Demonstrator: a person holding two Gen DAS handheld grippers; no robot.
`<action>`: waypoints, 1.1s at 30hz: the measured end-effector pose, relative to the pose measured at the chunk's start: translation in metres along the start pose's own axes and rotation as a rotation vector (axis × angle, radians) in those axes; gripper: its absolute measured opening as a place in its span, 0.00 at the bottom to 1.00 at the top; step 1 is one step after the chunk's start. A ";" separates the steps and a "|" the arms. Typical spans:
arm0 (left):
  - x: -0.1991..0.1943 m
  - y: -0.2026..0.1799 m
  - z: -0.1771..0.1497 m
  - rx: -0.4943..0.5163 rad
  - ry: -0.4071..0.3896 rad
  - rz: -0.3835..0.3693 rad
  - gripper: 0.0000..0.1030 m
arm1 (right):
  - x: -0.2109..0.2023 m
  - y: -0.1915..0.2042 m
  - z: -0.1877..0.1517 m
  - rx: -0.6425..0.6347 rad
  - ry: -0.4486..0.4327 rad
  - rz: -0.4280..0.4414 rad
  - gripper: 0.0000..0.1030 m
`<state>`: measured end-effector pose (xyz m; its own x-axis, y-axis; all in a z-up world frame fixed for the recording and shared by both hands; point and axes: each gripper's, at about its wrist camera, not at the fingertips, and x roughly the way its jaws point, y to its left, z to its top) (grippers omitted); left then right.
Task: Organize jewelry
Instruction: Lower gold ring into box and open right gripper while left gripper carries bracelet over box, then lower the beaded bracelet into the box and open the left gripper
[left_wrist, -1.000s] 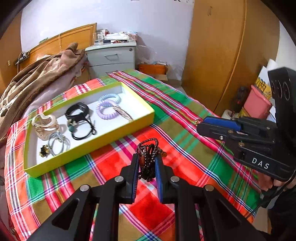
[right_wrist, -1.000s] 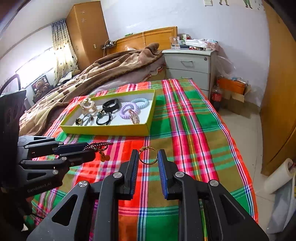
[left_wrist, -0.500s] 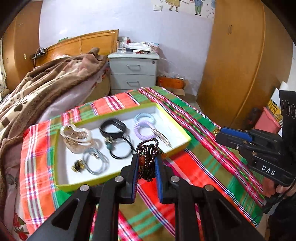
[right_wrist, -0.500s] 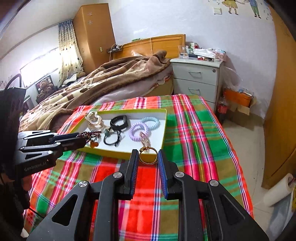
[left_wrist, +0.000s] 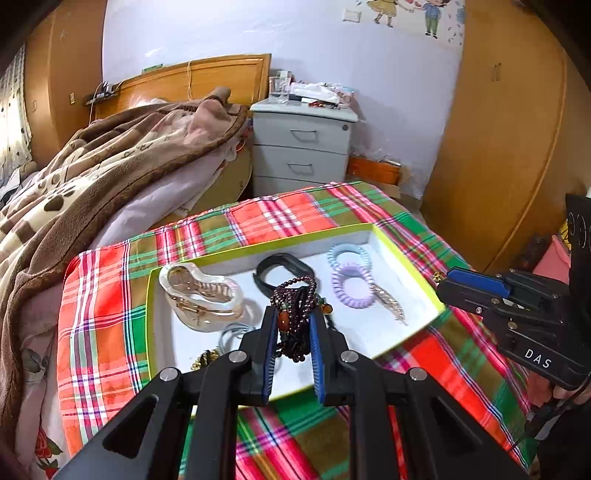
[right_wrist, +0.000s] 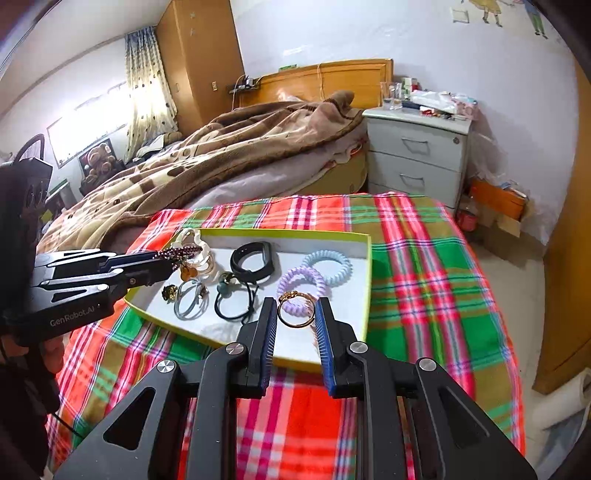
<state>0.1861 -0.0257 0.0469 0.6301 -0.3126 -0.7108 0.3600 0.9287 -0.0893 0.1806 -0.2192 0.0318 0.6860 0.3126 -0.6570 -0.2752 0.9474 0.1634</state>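
Note:
My left gripper is shut on a dark red beaded bracelet and holds it over the yellow-rimmed white tray; it also shows in the right wrist view. My right gripper is shut on a thin gold bangle above the tray's near right part. In the tray lie a clear hair claw, a black band, purple and blue coil hair ties, a black hair elastic and grey rings.
The tray lies on a plaid cloth on the bed. A brown blanket is heaped behind it. A grey nightstand stands at the back, wooden wardrobes to the right. The floor drops off past the bed's right edge.
Both grippers have moved forward from over the plaid cloth to over the tray, each still holding its piece. The tray now appears closer and larger in both views.

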 end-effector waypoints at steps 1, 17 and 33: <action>0.003 0.002 0.001 -0.005 0.002 0.003 0.17 | 0.004 0.000 0.001 0.000 0.004 0.001 0.22; 0.044 0.024 -0.008 -0.024 0.078 0.057 0.17 | 0.064 0.006 -0.002 -0.040 0.135 0.003 0.22; 0.060 0.013 -0.020 -0.005 0.138 0.022 0.19 | 0.079 0.013 -0.005 -0.099 0.216 -0.017 0.22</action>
<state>0.2149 -0.0285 -0.0103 0.5372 -0.2616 -0.8019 0.3435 0.9361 -0.0752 0.2278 -0.1822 -0.0221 0.5338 0.2647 -0.8031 -0.3372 0.9376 0.0848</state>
